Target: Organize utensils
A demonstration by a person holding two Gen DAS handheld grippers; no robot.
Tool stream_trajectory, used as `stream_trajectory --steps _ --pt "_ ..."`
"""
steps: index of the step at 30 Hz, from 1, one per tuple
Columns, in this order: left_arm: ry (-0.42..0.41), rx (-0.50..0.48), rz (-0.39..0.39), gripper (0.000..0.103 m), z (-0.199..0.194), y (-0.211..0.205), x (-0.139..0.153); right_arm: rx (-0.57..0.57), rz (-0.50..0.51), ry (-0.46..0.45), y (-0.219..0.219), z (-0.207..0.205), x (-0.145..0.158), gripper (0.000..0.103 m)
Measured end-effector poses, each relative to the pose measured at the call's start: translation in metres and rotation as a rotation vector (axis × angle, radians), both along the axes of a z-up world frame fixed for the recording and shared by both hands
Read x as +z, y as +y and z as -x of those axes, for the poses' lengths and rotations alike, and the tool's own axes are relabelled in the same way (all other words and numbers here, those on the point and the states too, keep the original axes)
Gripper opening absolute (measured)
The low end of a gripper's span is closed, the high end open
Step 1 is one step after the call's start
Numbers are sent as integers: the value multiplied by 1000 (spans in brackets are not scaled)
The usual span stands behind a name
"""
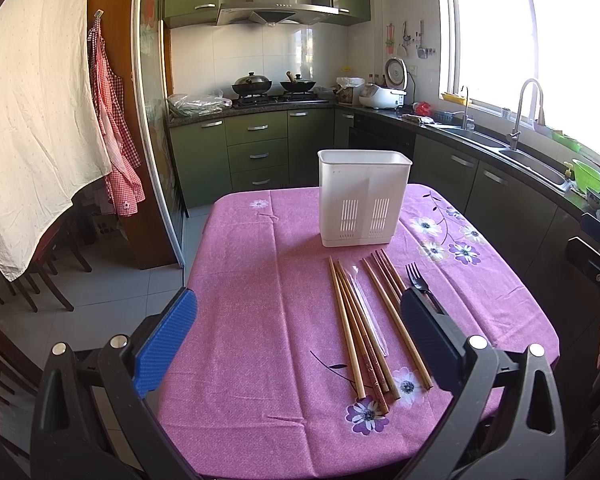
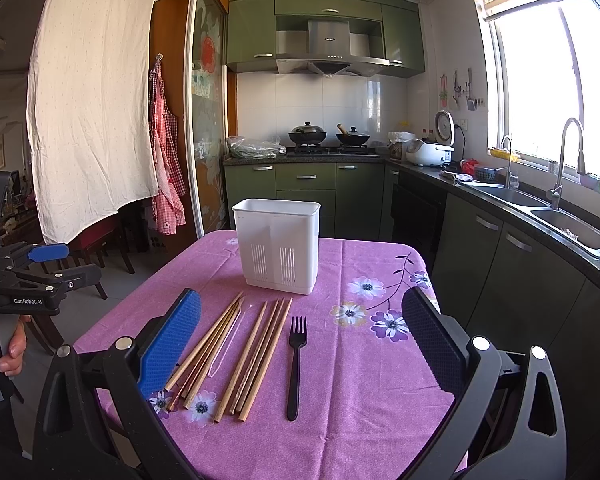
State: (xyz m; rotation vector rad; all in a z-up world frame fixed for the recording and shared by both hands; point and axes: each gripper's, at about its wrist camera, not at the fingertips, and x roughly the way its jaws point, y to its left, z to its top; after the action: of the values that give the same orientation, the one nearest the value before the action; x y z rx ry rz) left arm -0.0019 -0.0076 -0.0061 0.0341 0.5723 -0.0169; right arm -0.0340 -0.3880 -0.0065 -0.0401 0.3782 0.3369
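A white two-compartment utensil holder [image 1: 363, 198] [image 2: 277, 245] stands empty at the far side of the pink flowered tablecloth [image 1: 260, 320] [image 2: 360, 380]. In front of it lie several wooden chopsticks [image 1: 360, 328] [image 2: 236, 352], a clear plastic utensil [image 1: 366, 312] [image 2: 226, 350] among them, and a black plastic fork [image 1: 416, 282] [image 2: 296, 364]. My left gripper [image 1: 300, 340] is open and empty above the table's near side, left of the chopsticks. My right gripper [image 2: 302, 344] is open and empty, hovering above the chopsticks and fork. The left gripper also shows at the left edge of the right wrist view [image 2: 32, 264].
Green kitchen cabinets, a stove with two woks [image 2: 328, 136] and a rice cooker [image 2: 430, 150] stand behind the table. A counter with a double sink [image 2: 540, 208] runs along the right. A white cloth [image 2: 92, 100] hangs at left above wooden chairs [image 1: 40, 276].
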Motion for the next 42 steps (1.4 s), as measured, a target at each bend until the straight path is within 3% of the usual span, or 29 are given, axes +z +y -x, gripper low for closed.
stream_trajectory --steps 7,9,14,19,24,28,30,32,37,42 --pt "1 -1 0 97 0 0 1 -1 1 2 1 -1 -2 99" --pt "4 -1 1 97 -1 0 0 -1 4 9 6 -9 -20 99" --pt "56 -21 21 97 -10 -2 -12 -19 48 42 11 -27 -32 99" --pt "160 -28 24 97 -47 -10 -30 -39 95 139 9 -59 -39 99" --pt "369 -73 62 97 -102 -23 -59 -19 86 353 4 -115 -63 99" --pt "489 -109 75 97 -142 -40 -80 6 126 459 7 -153 -79 99" --pt "522 -108 75 92 -158 -47 -85 -6 159 485 10 -169 -86 99" --pt "551 -104 54 79 -174 -57 -93 4 171 503 12 -180 -91 99" --pt "633 -107 41 57 -204 -73 -109 23 176 538 15 -195 -102 94" --pt "660 -77 31 39 -225 -78 -119 33 169 549 17 -200 -109 88"
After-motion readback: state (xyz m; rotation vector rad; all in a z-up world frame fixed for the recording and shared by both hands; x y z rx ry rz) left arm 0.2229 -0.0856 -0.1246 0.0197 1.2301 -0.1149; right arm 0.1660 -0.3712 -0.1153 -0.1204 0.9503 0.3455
